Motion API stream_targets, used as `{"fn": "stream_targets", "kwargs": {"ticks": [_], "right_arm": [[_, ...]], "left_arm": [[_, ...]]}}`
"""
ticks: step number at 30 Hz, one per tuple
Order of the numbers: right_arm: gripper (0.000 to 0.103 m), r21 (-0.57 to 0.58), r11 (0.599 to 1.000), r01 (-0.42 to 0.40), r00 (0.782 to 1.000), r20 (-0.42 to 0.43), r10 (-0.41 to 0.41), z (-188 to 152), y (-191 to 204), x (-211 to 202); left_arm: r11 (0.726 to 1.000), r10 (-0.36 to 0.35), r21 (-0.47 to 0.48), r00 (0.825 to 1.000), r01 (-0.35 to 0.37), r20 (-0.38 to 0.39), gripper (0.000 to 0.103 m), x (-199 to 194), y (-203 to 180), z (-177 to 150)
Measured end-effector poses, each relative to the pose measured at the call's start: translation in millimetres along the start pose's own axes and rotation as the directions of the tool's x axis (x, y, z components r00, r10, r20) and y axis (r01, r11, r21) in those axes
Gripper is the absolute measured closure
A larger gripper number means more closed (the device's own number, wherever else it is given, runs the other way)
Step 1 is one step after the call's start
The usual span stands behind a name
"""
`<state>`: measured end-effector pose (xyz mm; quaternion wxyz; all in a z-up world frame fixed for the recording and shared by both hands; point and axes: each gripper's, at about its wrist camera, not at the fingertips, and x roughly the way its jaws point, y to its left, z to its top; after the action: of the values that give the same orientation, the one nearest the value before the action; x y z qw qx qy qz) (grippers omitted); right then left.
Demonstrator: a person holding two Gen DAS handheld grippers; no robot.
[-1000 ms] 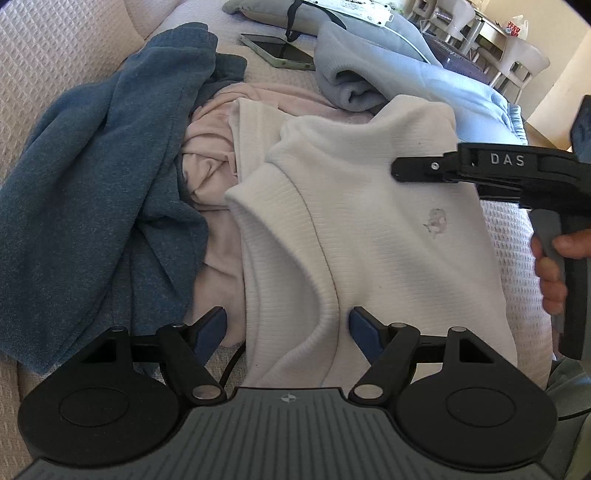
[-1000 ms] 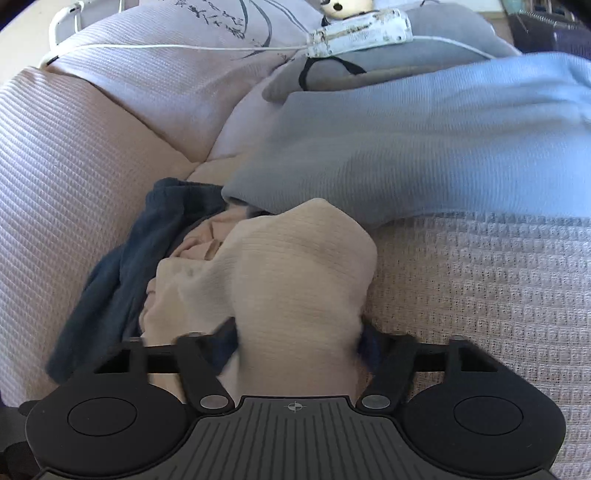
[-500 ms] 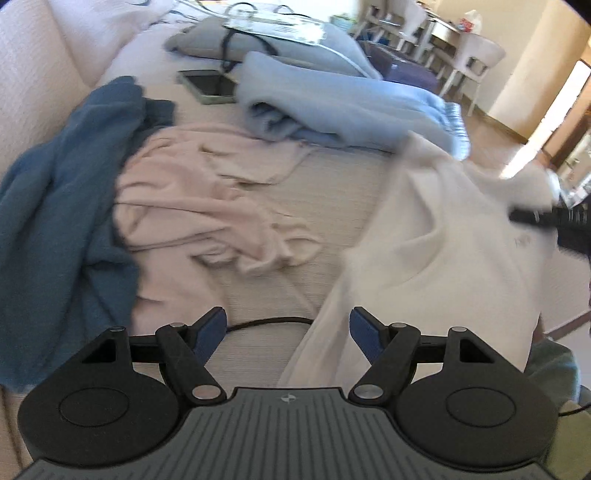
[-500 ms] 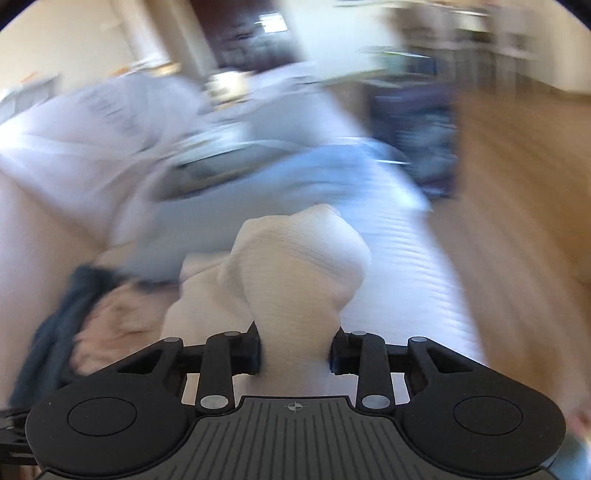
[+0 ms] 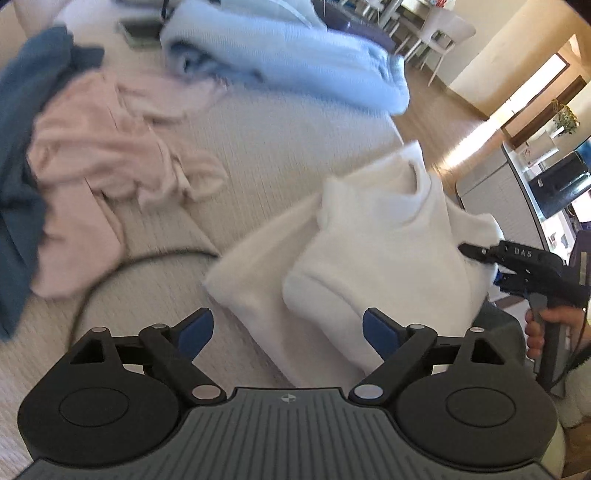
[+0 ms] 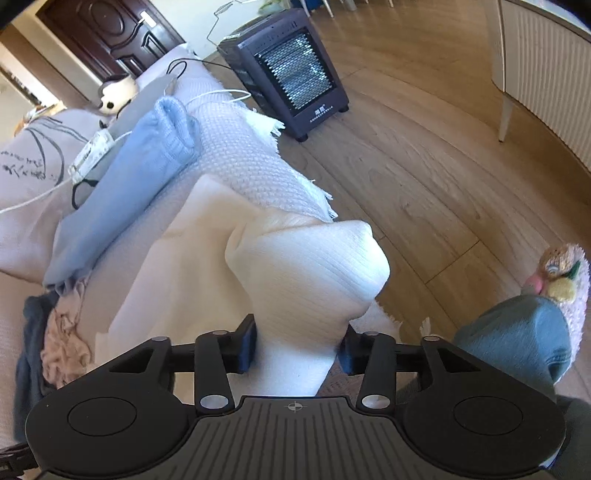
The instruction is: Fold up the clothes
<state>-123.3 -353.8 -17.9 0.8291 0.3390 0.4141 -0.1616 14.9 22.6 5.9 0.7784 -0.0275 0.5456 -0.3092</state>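
Note:
A white knit sweater (image 5: pixel 369 251) hangs lifted over the front right of the couch, its lower part trailing onto the cover. My right gripper (image 5: pixel 476 254) holds its right edge. In the right wrist view the bunched sweater (image 6: pixel 306 273) fills the gap of the right gripper (image 6: pixel 297 350), and both pads touch it while the jaws are opening. My left gripper (image 5: pixel 288 328) is open and its jaws are still opening. A fold of the sweater lies between its blue pads without being pressed.
A pink garment (image 5: pixel 99 155), a dark blue one (image 5: pixel 18 110) and a light blue one (image 5: pixel 288 55) lie on the couch cover (image 5: pixel 288 147), with a phone (image 5: pixel 138 31) and a black cable (image 5: pixel 122 269). An electric heater (image 6: pixel 291 74) stands on the wooden floor beside the couch.
The white sweater has been pulled off the pile to the right and lifted, uncovering the pink garment and the couch cover. My right gripper swung out over the couch's edge. The left jaws stand wider.

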Motion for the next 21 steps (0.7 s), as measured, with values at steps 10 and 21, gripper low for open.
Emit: {"fn": "stream_targets", "kwargs": {"ticks": [10, 21], "right_arm": [[0.034, -0.243, 0.97, -0.021, 1.0, -0.009, 0.02, 5.4, -2.3, -2.3], [0.022, -0.376, 0.913, -0.156, 0.987, -0.099, 0.128, 28.8, -15.5, 6.1]], "left_arm": [[0.996, -0.065, -0.062, 0.992, 0.059, -0.105, 0.01, 16.3, 2.3, -10.4], [0.959, -0.231, -0.211, 0.956, 0.192, -0.18, 0.005, 42.9, 4.4, -18.9]]}}
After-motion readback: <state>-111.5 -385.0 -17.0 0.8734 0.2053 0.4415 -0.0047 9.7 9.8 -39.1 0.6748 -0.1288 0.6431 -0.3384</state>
